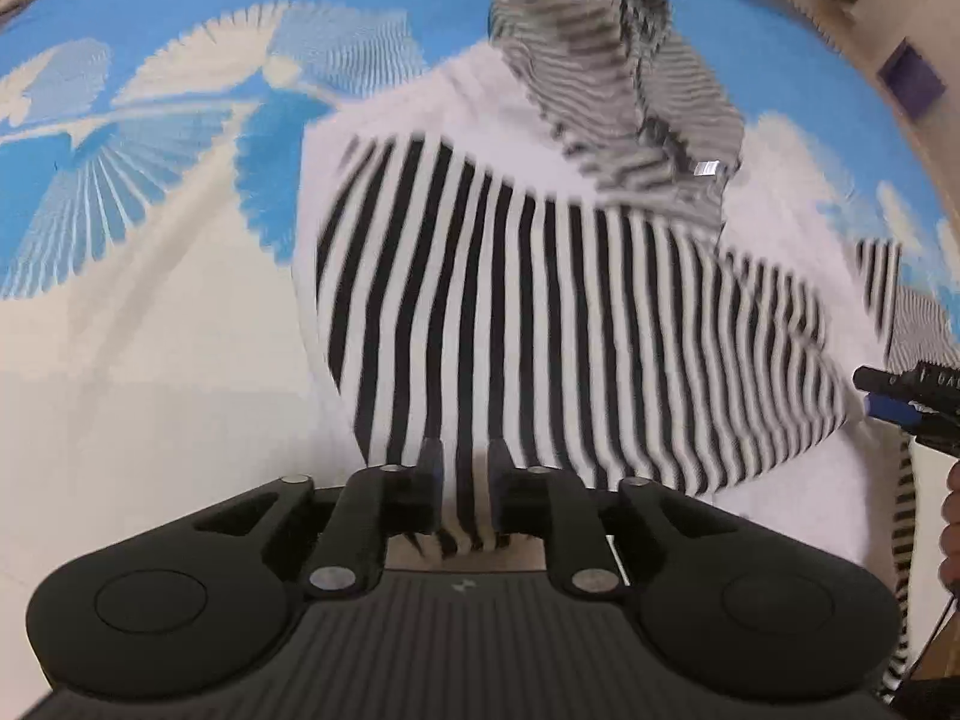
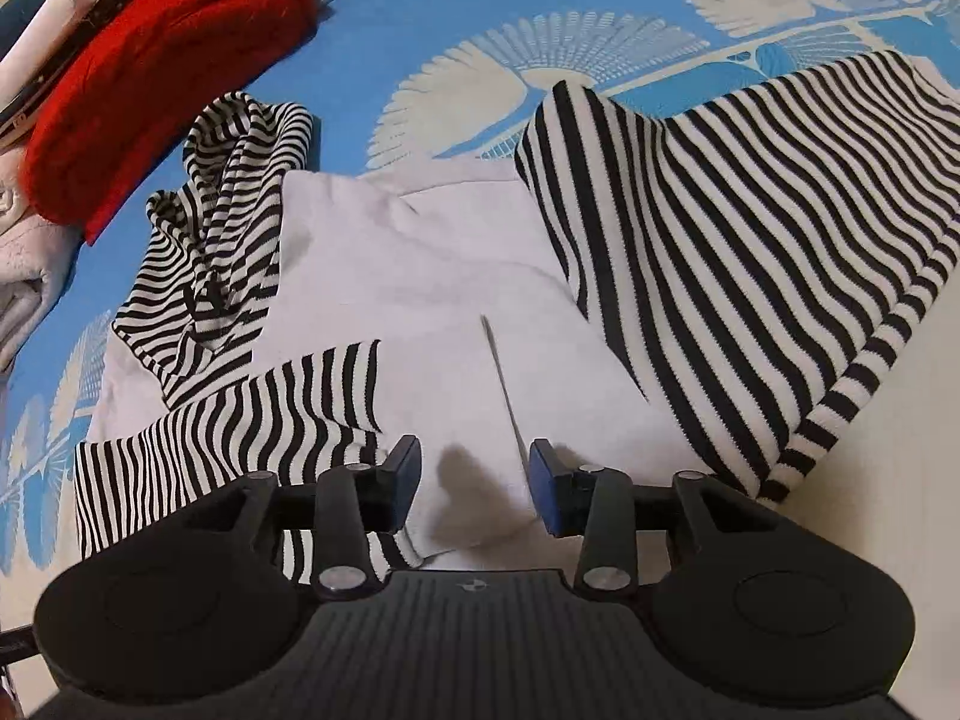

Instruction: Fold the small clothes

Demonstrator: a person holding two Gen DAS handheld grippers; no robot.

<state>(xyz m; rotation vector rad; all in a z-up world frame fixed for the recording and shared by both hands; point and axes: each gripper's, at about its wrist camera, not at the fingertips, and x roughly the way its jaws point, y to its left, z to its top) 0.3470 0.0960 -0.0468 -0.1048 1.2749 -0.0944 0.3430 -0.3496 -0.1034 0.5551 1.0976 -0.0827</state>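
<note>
Left gripper point(image 1: 462, 483) clenched on black-and-white striped knit garment point(image 1: 540, 312), its panel stretching ahead toward the white body; right gripper point(image 2: 474, 480) released, hovering above.

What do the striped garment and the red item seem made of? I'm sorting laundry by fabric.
Striped garment: looks like a soft matte knit, probably cotton jersey; it drapes limply and shows fine ribbing along its hem. Red item: seems a fuzzy, thick knit, maybe wool or fleece; its surface looks napped. Neither fibre is certain.

A red knit item point(image 2: 162, 60) lies on the blue patterned sheet point(image 2: 420, 12).
</note>
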